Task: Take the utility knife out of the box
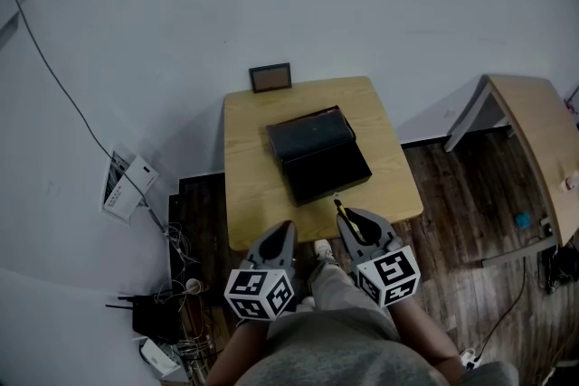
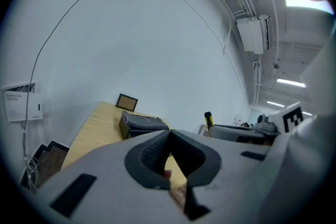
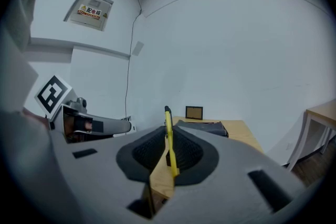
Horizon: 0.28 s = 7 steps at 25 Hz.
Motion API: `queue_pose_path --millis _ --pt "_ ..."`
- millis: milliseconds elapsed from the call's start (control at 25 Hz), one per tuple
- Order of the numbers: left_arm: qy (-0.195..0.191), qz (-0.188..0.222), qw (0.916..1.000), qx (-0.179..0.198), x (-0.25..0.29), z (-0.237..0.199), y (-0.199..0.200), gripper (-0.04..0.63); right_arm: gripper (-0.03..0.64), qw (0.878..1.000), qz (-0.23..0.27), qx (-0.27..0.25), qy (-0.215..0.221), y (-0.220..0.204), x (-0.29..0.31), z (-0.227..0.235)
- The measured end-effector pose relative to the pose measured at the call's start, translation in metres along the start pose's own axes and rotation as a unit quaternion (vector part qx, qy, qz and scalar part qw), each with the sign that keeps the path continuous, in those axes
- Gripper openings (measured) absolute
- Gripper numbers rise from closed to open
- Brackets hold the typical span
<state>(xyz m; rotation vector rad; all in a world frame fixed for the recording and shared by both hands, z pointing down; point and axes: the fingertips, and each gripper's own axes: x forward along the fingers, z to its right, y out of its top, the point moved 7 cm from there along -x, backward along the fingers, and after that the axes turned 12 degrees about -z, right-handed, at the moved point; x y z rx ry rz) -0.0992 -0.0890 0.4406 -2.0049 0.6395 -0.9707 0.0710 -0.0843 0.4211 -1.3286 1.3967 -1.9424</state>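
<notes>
A black box lies open in the middle of a small wooden table; it also shows in the left gripper view and the right gripper view. My right gripper hovers at the table's front edge, shut on a yellow utility knife that stands up between its pads. The knife's black tip pokes out past the jaws. My left gripper hangs beside it at the same edge, jaws shut with nothing between them.
A small framed picture leans on the wall at the table's far edge. A second wooden table stands to the right. Cables and a black router lie on the floor at the left. The person's legs are below the grippers.
</notes>
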Motion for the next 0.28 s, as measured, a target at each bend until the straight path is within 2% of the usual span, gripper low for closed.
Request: queue_pose_path --millis 280 --pt "-0.002 -0.001 1.0000 0.000 0.0035 0.0014 -0.0003 0.003 0.035 1.000 -0.008 -0.002 0.004 -0.0014 0.0001 0.0006"
